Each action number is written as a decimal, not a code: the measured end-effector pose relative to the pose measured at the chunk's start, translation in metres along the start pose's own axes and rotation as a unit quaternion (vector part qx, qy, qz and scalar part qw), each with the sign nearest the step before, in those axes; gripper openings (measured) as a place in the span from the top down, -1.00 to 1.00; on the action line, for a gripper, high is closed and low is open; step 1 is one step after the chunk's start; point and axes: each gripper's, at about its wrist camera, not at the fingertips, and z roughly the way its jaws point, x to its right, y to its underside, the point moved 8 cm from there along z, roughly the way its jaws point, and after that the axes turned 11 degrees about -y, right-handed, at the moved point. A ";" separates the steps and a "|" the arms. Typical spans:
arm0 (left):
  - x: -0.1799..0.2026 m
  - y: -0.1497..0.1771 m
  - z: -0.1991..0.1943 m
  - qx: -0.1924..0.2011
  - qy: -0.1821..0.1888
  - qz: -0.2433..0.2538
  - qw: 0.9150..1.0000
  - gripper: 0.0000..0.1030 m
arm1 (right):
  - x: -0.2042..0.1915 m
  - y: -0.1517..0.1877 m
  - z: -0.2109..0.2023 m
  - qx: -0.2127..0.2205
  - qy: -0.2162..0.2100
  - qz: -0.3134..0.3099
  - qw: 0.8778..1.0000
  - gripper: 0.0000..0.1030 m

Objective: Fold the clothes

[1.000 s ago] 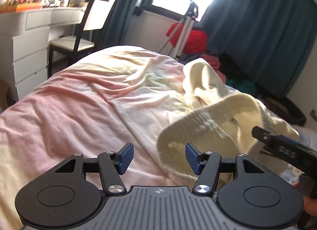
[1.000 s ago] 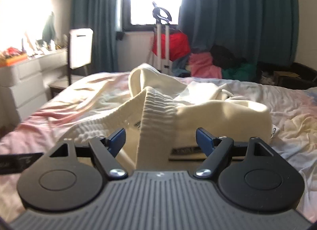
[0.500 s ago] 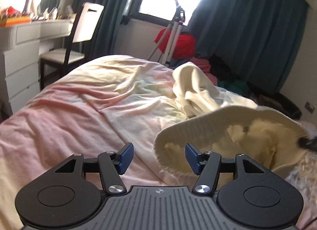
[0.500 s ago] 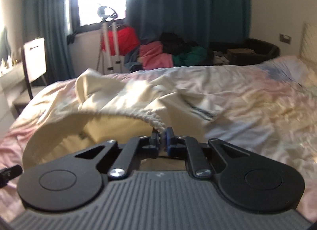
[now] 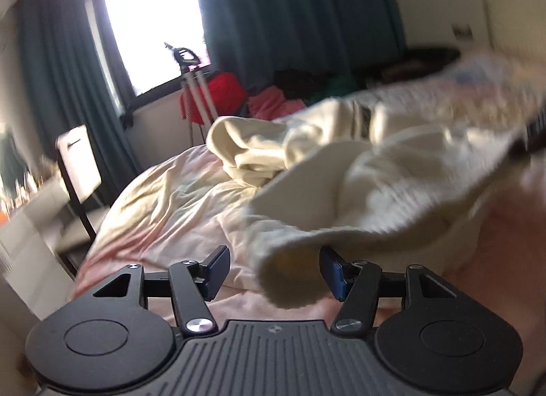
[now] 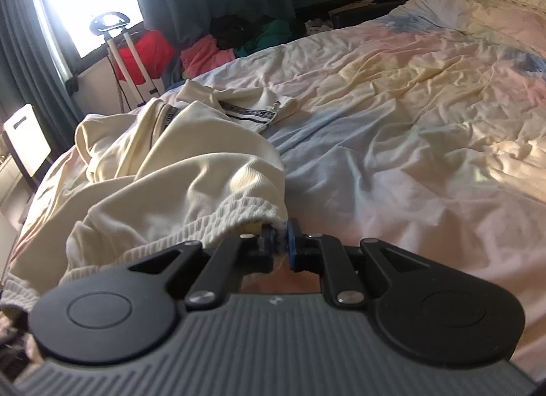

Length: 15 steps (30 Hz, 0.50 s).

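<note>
- On the bed [image 6: 392,143] lies a cream garment [image 6: 177,171], crumpled, with one end of its ribbed waistband [image 6: 235,215] raised off the sheet
- right gripper [image 6: 280,248] has its fingers clamped on that end, probably to stretch the band taut for folding
- left gripper [image 5: 273,273] has its fingers spread wide; the other end of the band [image 5: 290,280] sits between them, unpinched, seemingly lined up for a grab
- the rest of the garment trails in a heap toward the bed's far edge; its bunched folds would resist flattening
- beyond: a chair [image 5: 80,171], curtains [image 5: 293,14], a clothes pile [image 6: 235,41]; none obstructs
</note>
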 end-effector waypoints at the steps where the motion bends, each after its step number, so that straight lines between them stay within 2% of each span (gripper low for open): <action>1: 0.004 0.001 0.003 0.004 -0.012 0.014 1.000 -0.18 | 0.001 0.002 0.002 -0.001 -0.002 0.005 1.000 0.76; 6: 0.018 -0.007 0.017 0.032 -0.055 0.045 0.997 -0.18 | 0.013 0.007 0.010 -0.012 -0.001 0.042 0.999 0.73; 8: 0.018 -0.010 0.025 0.030 -0.063 0.028 0.997 -0.16 | 0.017 0.010 0.014 -0.015 0.001 0.057 0.998 0.70; 10: 0.011 -0.010 0.034 0.014 -0.066 -0.009 0.998 -0.06 | 0.020 0.012 0.019 -0.023 -0.004 0.071 0.997 0.65; 11: 0.007 -0.010 0.038 0.006 -0.067 -0.027 0.997 0.07 | 0.020 0.012 0.020 -0.022 0.000 0.069 0.997 0.53; 12: 0.003 -0.008 0.042 -0.007 -0.066 -0.042 0.997 0.13 | 0.019 0.012 0.020 -0.019 0.008 0.062 0.998 0.26; 13: -0.001 -0.005 0.046 -0.021 -0.062 -0.054 0.996 0.16 | 0.019 0.012 0.021 -0.016 0.015 0.056 0.998 0.10; 14: -0.005 -0.002 0.049 -0.036 -0.059 -0.067 0.995 0.20 | 0.018 0.011 0.021 -0.012 0.023 0.049 0.998 -0.17; 15: -0.007 0.002 0.051 -0.050 -0.055 -0.077 0.994 0.25 | 0.017 0.011 0.021 -0.009 0.031 0.043 0.999 -0.31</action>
